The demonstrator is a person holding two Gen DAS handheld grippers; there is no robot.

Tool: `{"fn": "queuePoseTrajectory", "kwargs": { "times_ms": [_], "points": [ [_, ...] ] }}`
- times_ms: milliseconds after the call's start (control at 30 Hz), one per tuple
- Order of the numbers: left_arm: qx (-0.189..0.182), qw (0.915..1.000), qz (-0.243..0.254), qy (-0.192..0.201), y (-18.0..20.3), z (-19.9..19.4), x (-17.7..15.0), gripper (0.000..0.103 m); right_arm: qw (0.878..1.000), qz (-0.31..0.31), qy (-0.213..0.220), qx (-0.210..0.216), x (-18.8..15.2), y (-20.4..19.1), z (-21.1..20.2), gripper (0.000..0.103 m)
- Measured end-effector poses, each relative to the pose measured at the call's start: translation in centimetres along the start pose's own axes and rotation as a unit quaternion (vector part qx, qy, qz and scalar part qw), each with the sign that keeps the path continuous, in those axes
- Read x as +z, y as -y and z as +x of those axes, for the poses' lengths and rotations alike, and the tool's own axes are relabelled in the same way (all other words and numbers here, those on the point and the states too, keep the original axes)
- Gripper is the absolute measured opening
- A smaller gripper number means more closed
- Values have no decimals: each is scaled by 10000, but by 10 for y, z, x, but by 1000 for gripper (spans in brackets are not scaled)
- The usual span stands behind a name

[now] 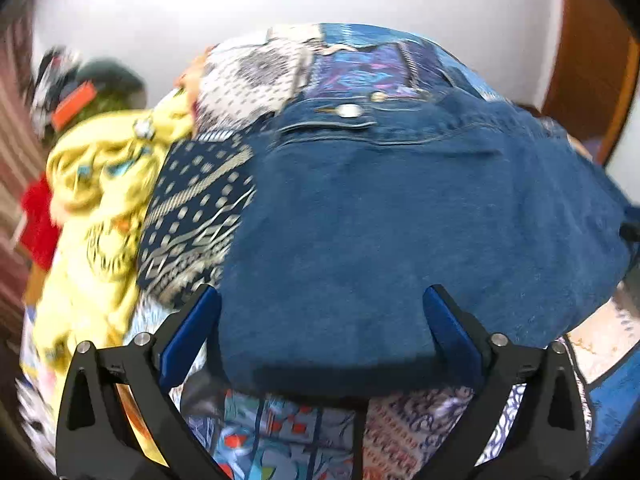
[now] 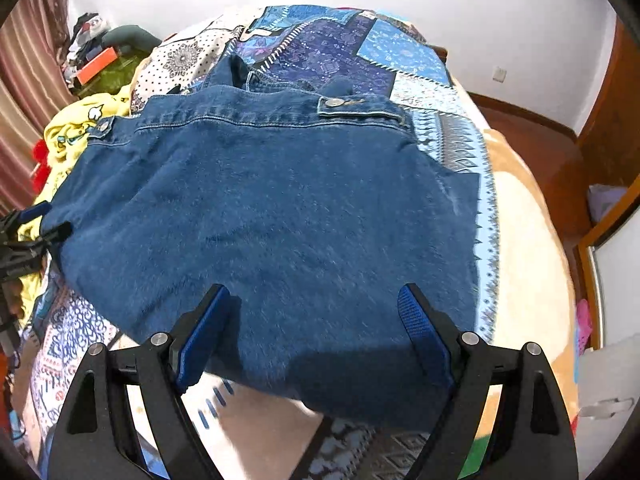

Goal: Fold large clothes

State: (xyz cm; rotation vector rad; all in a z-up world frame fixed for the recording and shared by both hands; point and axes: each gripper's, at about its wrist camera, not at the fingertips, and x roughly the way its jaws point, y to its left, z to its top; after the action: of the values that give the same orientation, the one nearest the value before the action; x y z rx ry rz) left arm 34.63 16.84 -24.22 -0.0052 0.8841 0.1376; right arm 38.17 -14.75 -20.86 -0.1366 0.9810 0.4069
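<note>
The left gripper (image 1: 320, 312) hangs wide apart over the denim garment (image 1: 400, 220); yellow clothes (image 1: 92, 208) lie beside it.

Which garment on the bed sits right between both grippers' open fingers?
The blue denim jacket, spread flat; the yellow garment lies crumpled off to its left.

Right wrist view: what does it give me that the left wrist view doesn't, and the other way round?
Only the right wrist view shows the left tool at the jacket's left edge, the wooden floor, and the wall socket. Only the left wrist view shows the navy dotted cloth beside the jacket. Both show the denim jacket flat on the bed, the patchwork cover, the yellow garment, and each tool open at the near hem.
</note>
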Motion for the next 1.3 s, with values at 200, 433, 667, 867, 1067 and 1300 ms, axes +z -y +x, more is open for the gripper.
{"fn": "queuePoseTrajectory", "kwargs": {
  "times_ms": [200, 433, 667, 867, 1067, 1300],
  "points": [
    [-171, 9925, -1096, -518, -52, -2, -20, 103, 9979, 81, -19, -636, -12, 4, -8, 92],
    [-1219, 9689, -2089, -515, -71, -21, -34, 103, 9956, 773, -23, -531, -25, 24, -25, 95],
    [-2817, 9012, -3157, -943, -56, 20, -55, 101, 9944, 982, 240, -316, -22, 16, -37, 96],
    [-2952, 8939, -3263, -859, -42, 54, -44, 82, 9955, 897, 258, -161, -19, 5, -32, 96],
    [-2851, 8958, -3327, -746, -35, 85, -19, 72, 9959, 894, 111, -104, -16, -3, -24, 96],
    [-2584, 9133, -3148, -65, -37, 39, -2, 26, 9982, 564, 83, -197, -2, -28, -27, 96]
  ]
}}
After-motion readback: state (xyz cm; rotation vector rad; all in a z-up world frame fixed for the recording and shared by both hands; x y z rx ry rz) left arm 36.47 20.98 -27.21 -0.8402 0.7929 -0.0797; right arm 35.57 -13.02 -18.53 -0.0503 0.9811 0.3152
